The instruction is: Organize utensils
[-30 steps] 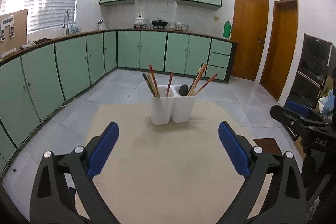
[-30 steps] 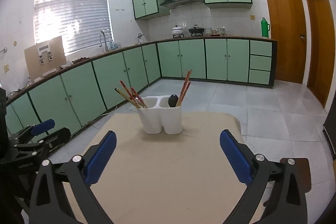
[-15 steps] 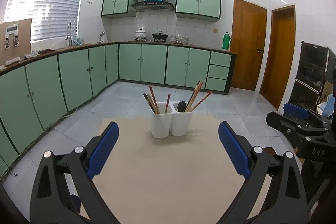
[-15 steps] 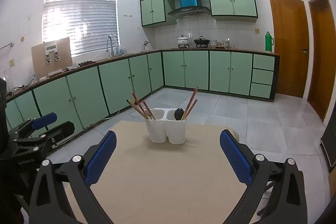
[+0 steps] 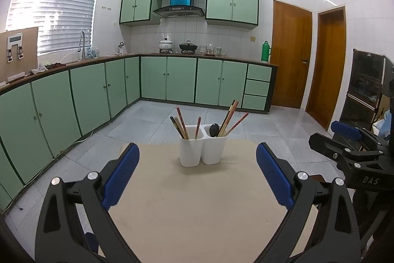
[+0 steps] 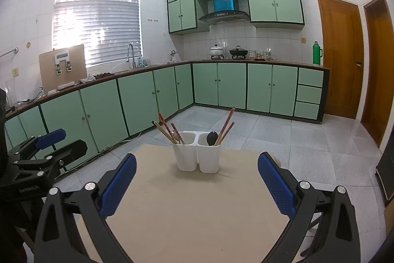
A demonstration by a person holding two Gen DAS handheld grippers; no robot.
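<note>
- Left gripper (image 5: 197, 170): jaws spread wide, nothing between the blue pads (image 5: 121, 175). It hangs above the near half of the table (image 5: 197, 213), pointed at 12 o'clock toward the holder.
- Right gripper (image 6: 197, 175): likewise wide apart and empty, aimed the same way. In the left view it shows at 3 o'clock, off the table edge.
- Holder (image 5: 202, 150): white, two compartments side by side, upright near the far edge of the table, well apart from both tools.
- Left compartment: several chopsticks (image 5: 181, 125) leaning to 11 o'clock, plus one red stick nearer upright.
- Right compartment: dark spoon (image 5: 214, 130), bowl end up, and more chopsticks fanned to 1 o'clock.
- No loose utensil visible on the table in either view. Judgement: sorting looks done or nearly so, unless the spoon should stand apart from the sticks; cannot tell the intended scheme.
- Handling, judged: chopsticks are light, stiff, thin and probably lacquered, so slippery. Take one at mid-shaft above the rim, pads across the stick, and lift along its lean.
- Spoon: light, stiff. Only the bowl shows; handle is hidden in the compartment. Grip just under the bowl, at the neck.
- Holder: light plastic, likely to tip or slide if a stick is dragged sideways. Steadying its wall with the free tool would help.
- Risk: neighbouring sticks lie touching; pinching one may catch two.
</note>
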